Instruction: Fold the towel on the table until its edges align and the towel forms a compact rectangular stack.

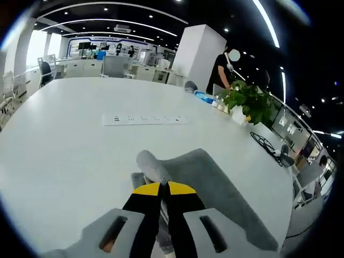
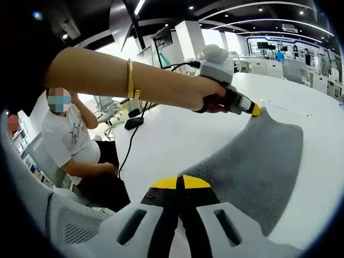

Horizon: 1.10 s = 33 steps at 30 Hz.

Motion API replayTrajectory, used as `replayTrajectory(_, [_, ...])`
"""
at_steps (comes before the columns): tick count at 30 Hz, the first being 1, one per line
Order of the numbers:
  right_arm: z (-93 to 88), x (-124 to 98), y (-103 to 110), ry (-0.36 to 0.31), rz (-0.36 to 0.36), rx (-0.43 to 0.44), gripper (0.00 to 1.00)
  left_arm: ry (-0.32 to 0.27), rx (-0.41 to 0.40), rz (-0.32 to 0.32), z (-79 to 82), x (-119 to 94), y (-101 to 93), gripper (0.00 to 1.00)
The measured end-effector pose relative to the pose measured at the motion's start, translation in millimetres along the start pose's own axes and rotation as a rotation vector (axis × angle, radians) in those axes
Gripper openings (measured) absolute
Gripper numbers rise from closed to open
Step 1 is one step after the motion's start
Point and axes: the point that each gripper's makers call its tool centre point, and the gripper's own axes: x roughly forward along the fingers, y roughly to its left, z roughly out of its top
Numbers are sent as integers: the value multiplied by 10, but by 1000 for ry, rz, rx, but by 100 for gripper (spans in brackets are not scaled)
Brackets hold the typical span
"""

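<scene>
1. In the left gripper view, I see the wide white counter (image 1: 64,134) running off to the left, with a white power strip (image 1: 145,119) lying flat across its middle.
2. At bottom centre my left tool (image 1: 164,188) has its yellow-tipped jaws pressed together, clenched on a bunched fold of the grey towel (image 1: 215,183); a rolled nub of cloth pokes up just above the tips.
3. The rest of the towel spreads flat on the counter to the right of the jaws, toward the near edge.
4. Farther right, near the counter's far rim, a green potted plant (image 1: 248,102) stands, with a person in dark clothes behind it beside a white pillar (image 1: 196,54).
5. In the right gripper view, a seated person in a white shirt (image 2: 70,140) is at the left, off the counter (image 2: 177,134).
6. At bottom centre my right tool (image 2: 180,183) is clenched too, jaws closed on the near edge of the towel (image 2: 258,166).
7. Upper right of centre, a hand (image 2: 207,97) grips the left tool (image 2: 255,110), which holds the towel's far corner raised off the counter, so the cloth slopes between the two tools.
</scene>
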Motion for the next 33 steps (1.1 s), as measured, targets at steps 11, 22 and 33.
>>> replayTrajectory(11, [-192,145,46,75,3,-4,4,41,-55,43,-272,-54,277,8])
replayTrajectory(22, [-198,-57,-236,56,-77,22,11,19,-75,16,-381,-351,-45,13])
replayTrajectory(33, [-437,-416,-662,65,-202,102,15,64,-51,21,-798,-641,-227,15])
